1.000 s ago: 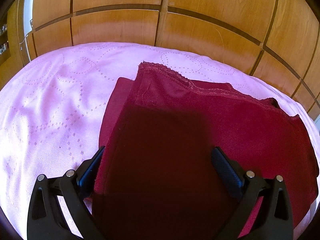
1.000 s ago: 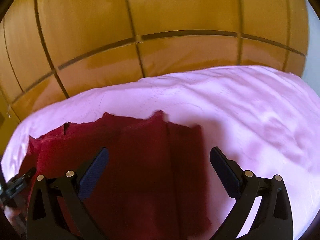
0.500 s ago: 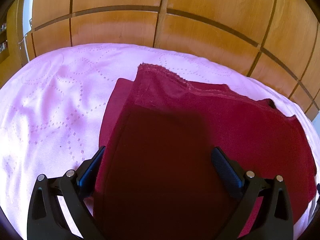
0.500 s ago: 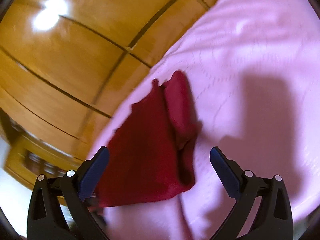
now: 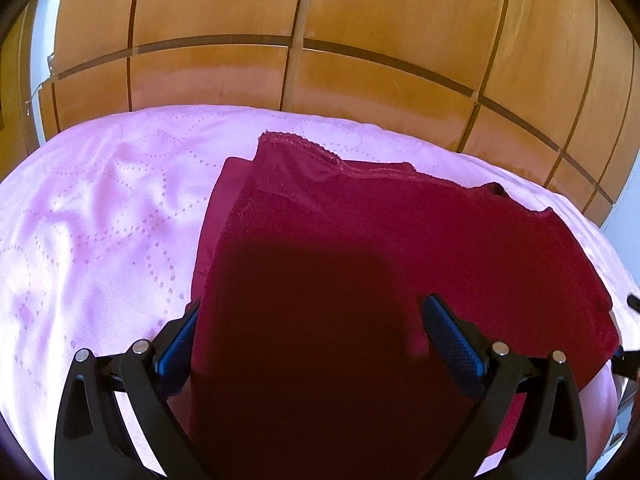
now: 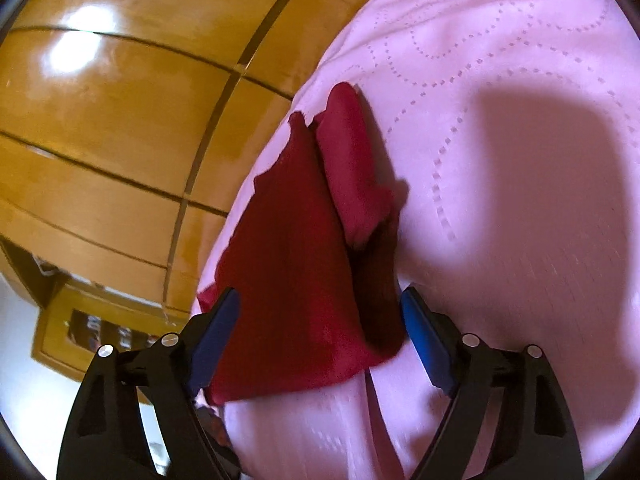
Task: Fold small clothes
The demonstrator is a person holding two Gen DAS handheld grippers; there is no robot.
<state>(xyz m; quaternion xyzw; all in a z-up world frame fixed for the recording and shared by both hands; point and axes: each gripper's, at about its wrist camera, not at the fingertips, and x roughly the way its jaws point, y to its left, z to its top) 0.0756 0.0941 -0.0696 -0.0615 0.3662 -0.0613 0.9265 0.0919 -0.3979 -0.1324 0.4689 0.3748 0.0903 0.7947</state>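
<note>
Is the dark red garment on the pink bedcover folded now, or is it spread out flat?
Folded, at least partly: the dark red garment lies in overlapping layers on the pink bedcover, a lower layer showing along its left edge. Neither open gripper holds it.

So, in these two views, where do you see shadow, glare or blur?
Left wrist view: a dark blocky shadow covers the near half of the red garment, between the open left tongs. Right wrist view: bright glare on the wooden panels, a large shadow on the pink bedspread, slight blur at the bottom; the right tongs are open.
</note>
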